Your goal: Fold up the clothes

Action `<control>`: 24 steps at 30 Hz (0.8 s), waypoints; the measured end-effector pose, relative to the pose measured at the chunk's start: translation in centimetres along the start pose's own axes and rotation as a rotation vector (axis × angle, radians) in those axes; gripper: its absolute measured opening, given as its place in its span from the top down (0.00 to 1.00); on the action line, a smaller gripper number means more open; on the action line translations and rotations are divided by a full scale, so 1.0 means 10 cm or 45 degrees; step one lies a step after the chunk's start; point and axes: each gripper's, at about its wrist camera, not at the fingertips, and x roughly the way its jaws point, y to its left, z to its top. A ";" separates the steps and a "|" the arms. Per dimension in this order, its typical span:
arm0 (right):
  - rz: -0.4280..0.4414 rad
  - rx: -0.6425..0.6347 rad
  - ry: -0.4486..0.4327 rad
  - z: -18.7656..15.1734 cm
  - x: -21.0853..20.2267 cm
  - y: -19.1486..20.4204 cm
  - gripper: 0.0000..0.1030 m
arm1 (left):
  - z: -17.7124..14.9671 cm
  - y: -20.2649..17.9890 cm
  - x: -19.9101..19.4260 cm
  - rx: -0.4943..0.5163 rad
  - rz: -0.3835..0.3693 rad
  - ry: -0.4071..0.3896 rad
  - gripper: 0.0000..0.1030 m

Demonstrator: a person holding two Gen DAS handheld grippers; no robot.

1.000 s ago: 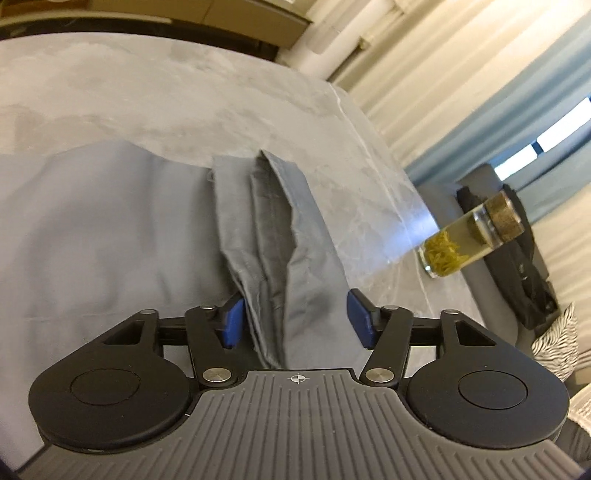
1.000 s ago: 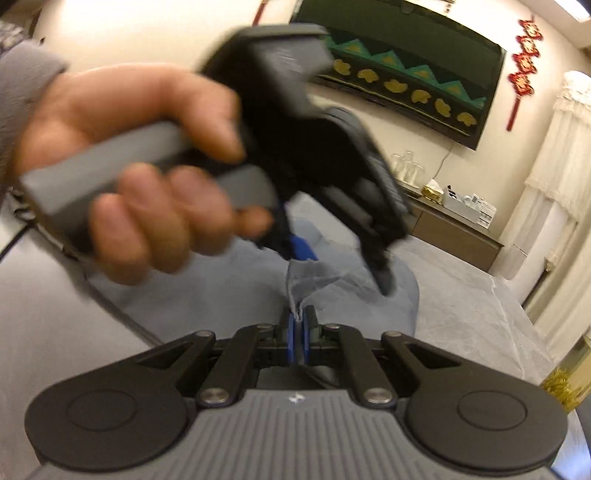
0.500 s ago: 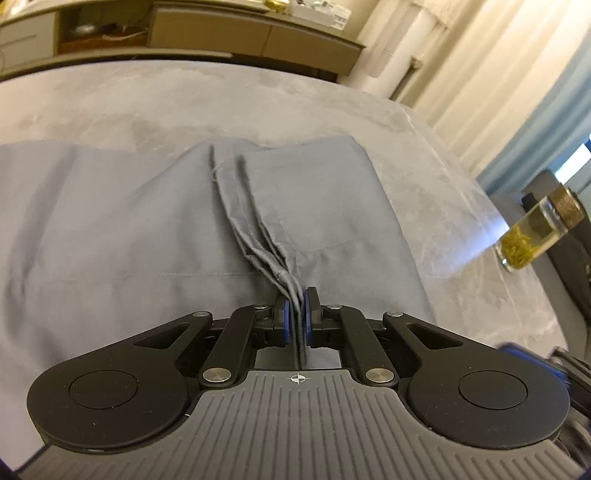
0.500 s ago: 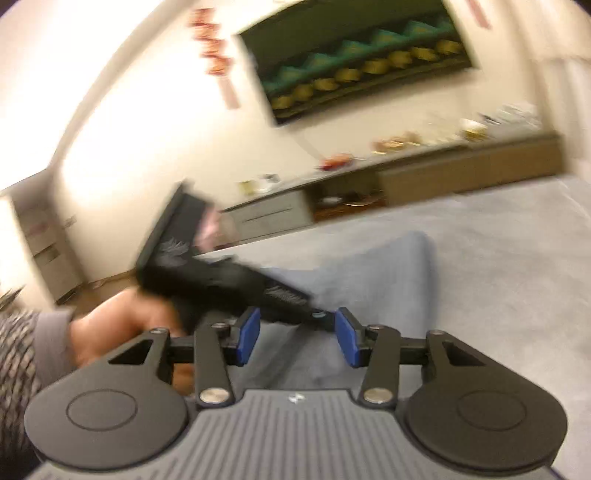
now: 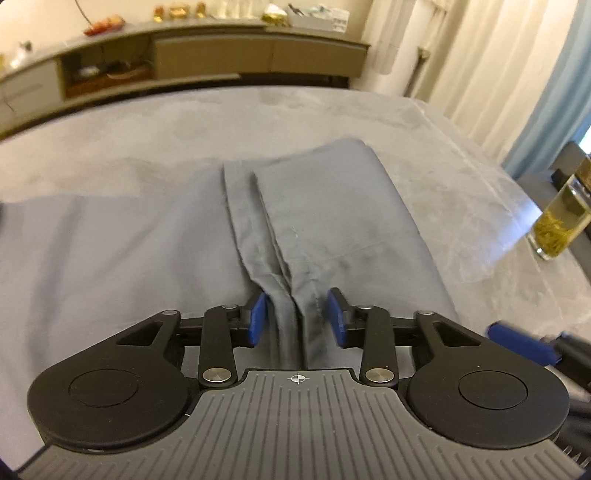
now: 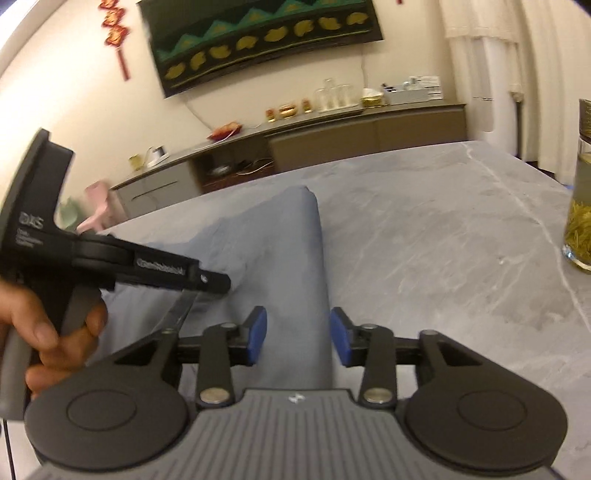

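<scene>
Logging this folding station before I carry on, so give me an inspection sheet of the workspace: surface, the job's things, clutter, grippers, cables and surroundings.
Surface: grey marbled tabletop, bare beyond the cloth.
Job's things: grey garment lying flat, its folded edges running between the left gripper's pads.
Clutter: glass jar with yellow contents at the table's right edge.
Grippers: left gripper open, having just released the pinched fold; right gripper open over the garment's edge, jaws just opened.
Cables: nothing seen on the table.
Surroundings: sideboard, dark wall panel, curtains.

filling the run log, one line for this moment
left gripper: just opened, astride hem of grey garment | right gripper: just opened over fold | nothing gripped
</scene>
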 end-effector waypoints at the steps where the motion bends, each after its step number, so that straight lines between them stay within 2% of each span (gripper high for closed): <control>1: -0.017 0.000 0.023 0.00 0.07 -0.01 0.63 | 0.02 -0.07 0.06 0.039 -0.027 -0.001 0.75; 3: -0.080 -0.001 0.117 -0.01 0.20 -0.06 0.63 | 0.04 -0.22 0.14 0.158 -0.047 -0.002 0.76; 4: -0.092 0.004 0.121 -0.01 0.19 -0.10 0.64 | 0.05 -0.27 0.17 0.190 -0.037 0.003 0.76; 6: -0.120 0.018 0.111 -0.01 0.16 -0.17 0.62 | 0.06 -0.27 0.15 0.152 -0.020 0.014 0.83; 8: -0.136 0.077 0.092 0.00 0.14 -0.29 0.56 | 0.02 -0.20 0.05 0.090 -0.001 0.008 0.92; 11: -0.118 0.152 0.074 0.02 0.13 -0.36 0.51 | -0.04 -0.11 -0.18 -0.007 -0.033 -0.050 1.00; 14: -0.123 0.137 0.044 0.03 0.13 -0.29 0.46 | -0.06 -0.03 -0.44 -0.075 -0.054 -0.133 1.00; 17: -0.126 0.104 0.012 0.03 0.12 -0.25 0.45 | -0.08 0.02 -0.59 -0.084 -0.002 -0.162 1.00; 19: -0.117 0.086 0.020 0.03 0.16 -0.23 0.45 | -0.12 0.04 -0.47 -0.075 0.054 -0.088 1.00; 21: -0.116 0.059 0.074 0.00 0.23 -0.16 0.46 | -0.18 0.04 -0.33 -0.067 0.105 -0.017 0.98; 23: -0.141 0.004 0.099 -0.02 0.24 -0.08 0.45 | -0.23 0.03 -0.24 -0.045 0.141 -0.005 0.84; 24: -0.155 -0.026 0.096 -0.02 0.23 -0.03 0.45 | -0.23 0.05 -0.27 -0.061 0.128 -0.008 0.84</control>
